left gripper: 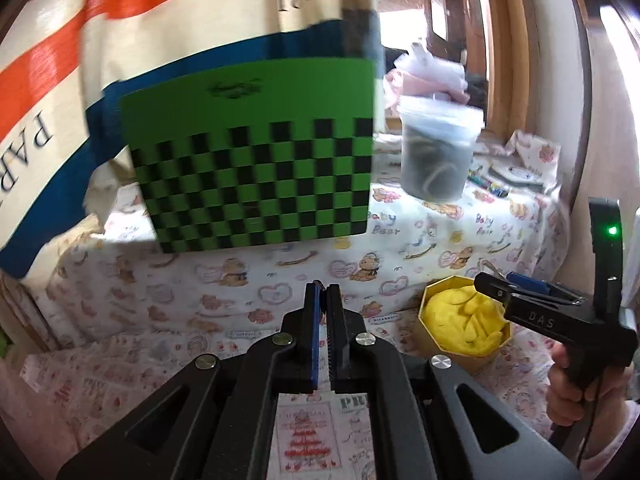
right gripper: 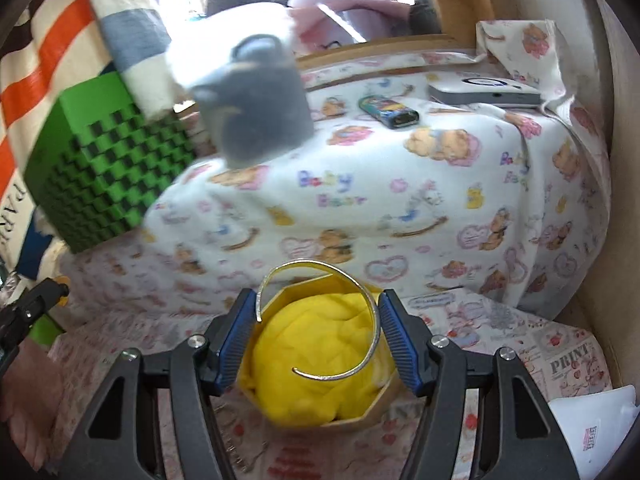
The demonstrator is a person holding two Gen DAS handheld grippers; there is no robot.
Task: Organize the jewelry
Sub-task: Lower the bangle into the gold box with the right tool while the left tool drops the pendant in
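My right gripper [right gripper: 317,308] is shut on a silver open bangle [right gripper: 362,292], held by its two sides between the blue pads, right above an octagonal gold box [right gripper: 356,416] lined with yellow cloth [right gripper: 316,360]. In the left wrist view the same box [left gripper: 464,320] sits at lower right, with the right gripper [left gripper: 492,286] over its far rim. My left gripper [left gripper: 323,292] is shut and empty, held above the printed bedsheet to the left of the box.
A green and black checkered box [left gripper: 256,168] stands at the back left against a striped bag [left gripper: 80,60]. A grey plastic tub [left gripper: 438,152] stands behind, with a lighter [right gripper: 387,110] and a white device [right gripper: 484,90] at the back right. A wooden frame [left gripper: 516,40] borders the right.
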